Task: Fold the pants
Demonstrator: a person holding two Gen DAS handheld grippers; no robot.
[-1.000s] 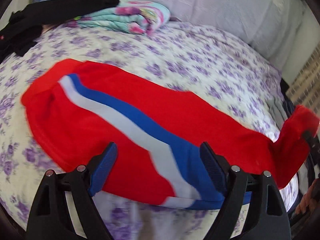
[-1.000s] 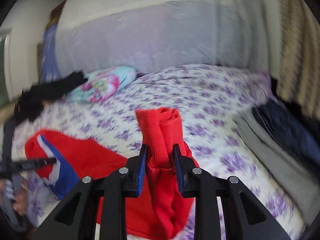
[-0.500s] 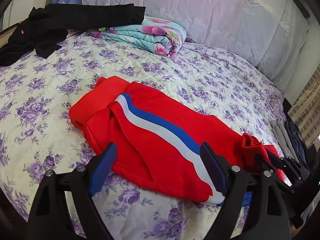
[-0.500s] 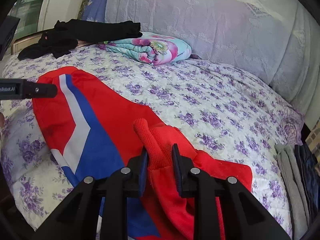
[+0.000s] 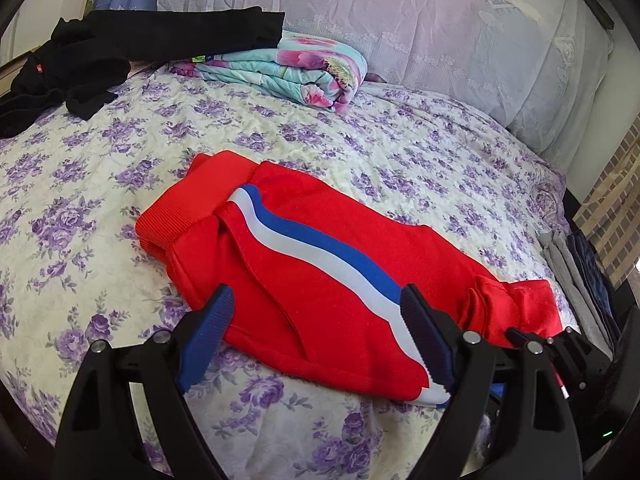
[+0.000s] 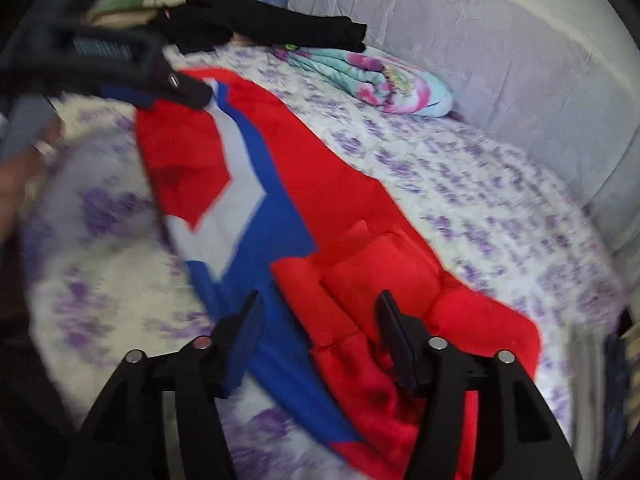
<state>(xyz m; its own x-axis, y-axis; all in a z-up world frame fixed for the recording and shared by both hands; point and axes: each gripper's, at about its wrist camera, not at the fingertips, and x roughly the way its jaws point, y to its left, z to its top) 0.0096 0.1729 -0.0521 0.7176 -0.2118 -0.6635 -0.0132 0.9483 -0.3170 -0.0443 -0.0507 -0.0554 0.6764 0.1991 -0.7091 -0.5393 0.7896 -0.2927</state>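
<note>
Red pants (image 5: 312,272) with a white and blue side stripe lie flat on the bed, waistband toward the far left, leg cuffs (image 5: 512,304) bunched at the near right. My left gripper (image 5: 316,332) is open and empty, just above the near edge of the pants. My right gripper (image 6: 320,332) is open, its jaws either side of the bunched red cuffs (image 6: 384,272) without gripping them. The right gripper also shows at the right edge of the left wrist view (image 5: 560,344). The left gripper shows blurred at the top left of the right wrist view (image 6: 132,68).
The bed (image 5: 80,200) has a purple-flowered sheet. A folded floral blanket (image 5: 296,68) and black clothes (image 5: 120,44) lie at the far side. A lilac-covered headboard (image 5: 440,28) stands behind. Folded grey and dark clothes (image 5: 576,264) lie at the right edge.
My right gripper has let go of the red cuffs and opened; the cuffs now lie on the bed. The pants have settled flat. My left gripper stays open.
</note>
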